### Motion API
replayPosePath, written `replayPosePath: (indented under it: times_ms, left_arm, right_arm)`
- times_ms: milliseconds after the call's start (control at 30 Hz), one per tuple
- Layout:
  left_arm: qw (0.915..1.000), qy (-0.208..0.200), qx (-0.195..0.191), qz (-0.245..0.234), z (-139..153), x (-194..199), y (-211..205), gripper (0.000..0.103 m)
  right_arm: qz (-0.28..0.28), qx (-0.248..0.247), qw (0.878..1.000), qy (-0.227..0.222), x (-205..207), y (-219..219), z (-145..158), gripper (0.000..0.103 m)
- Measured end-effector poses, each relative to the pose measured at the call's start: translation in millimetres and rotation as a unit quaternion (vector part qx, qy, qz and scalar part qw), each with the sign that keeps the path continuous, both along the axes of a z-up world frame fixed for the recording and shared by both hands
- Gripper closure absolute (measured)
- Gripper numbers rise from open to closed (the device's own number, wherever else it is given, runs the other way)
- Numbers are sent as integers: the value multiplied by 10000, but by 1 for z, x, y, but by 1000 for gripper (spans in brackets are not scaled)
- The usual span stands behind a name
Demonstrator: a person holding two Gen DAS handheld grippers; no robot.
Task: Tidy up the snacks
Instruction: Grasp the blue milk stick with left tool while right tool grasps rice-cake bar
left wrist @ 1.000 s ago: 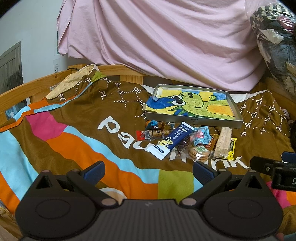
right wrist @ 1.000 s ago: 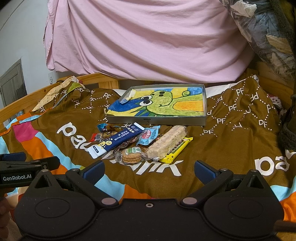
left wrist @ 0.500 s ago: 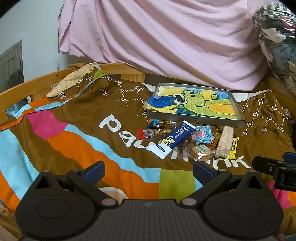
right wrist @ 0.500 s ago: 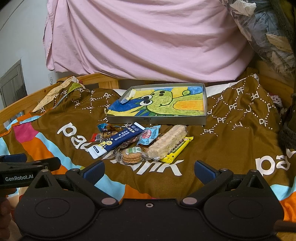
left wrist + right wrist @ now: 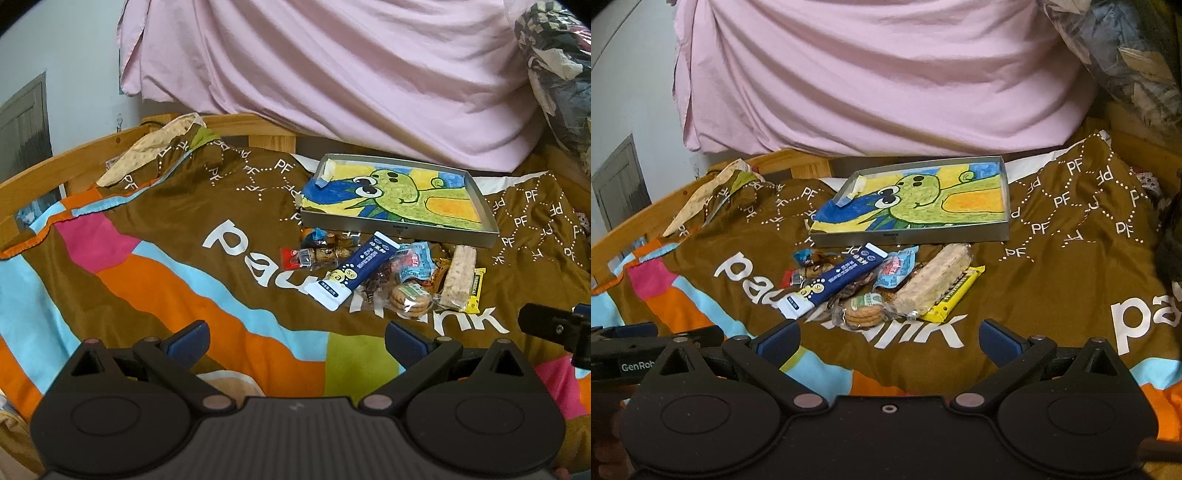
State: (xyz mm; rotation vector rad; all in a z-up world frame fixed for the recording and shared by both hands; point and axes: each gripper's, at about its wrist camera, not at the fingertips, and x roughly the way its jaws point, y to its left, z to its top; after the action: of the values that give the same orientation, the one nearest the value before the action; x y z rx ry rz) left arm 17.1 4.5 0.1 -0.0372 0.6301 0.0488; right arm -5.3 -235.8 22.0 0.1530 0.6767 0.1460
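A pile of wrapped snacks lies on a brown patterned blanket, just in front of a shallow metal tray (image 5: pixel 400 233) (image 5: pixel 912 240) lined with a green cartoon drawing. The pile holds a blue stick pack (image 5: pixel 354 269) (image 5: pixel 834 278), a pack of round biscuits (image 5: pixel 410 295) (image 5: pixel 862 312), a pale cereal bar (image 5: pixel 460 275) (image 5: pixel 934 282) on a yellow bar (image 5: pixel 955 297), and small candies (image 5: pixel 321 254). My left gripper (image 5: pixel 295 341) is open, short of the pile and left of it. My right gripper (image 5: pixel 888 339) is open too, just short of the biscuits.
A pink sheet (image 5: pixel 332 74) hangs behind the bed. A wooden bed rail (image 5: pixel 48 166) runs along the left and back. Bundled fabric (image 5: pixel 557 66) bulges at the upper right. The blanket (image 5: pixel 147 273) spreads wide to the left of the snacks.
Both views have shifted slightly; the snack pile now sits a little lower and closer in each. Both grippers stay open and hold nothing.
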Motion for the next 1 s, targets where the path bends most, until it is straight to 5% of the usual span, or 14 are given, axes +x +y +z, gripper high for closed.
replayPosePath:
  times_ms: [167, 333, 600, 667, 1000]
  left_arm:
    - [9993, 333, -105, -121, 10, 13, 11, 0]
    - [9963, 632, 314, -488, 27, 35, 18, 0]
    - [9985, 315, -165, -427, 57, 74, 51, 0]
    - [9987, 100, -29, -508, 55, 82, 54, 0]
    - [9938, -64, 221, -1084, 14, 140, 19, 0]
  right_arm:
    - [-12, -237, 9997, -19, 4, 5, 15, 1]
    - [170, -525, 9984, 154, 20, 18, 38, 1]
    - [137, -598, 9948, 815, 85, 35, 83, 1]
    - [188, -551, 9950, 813, 102, 37, 88, 1]
    - [105, -381, 9987, 306, 148, 12, 18, 1]
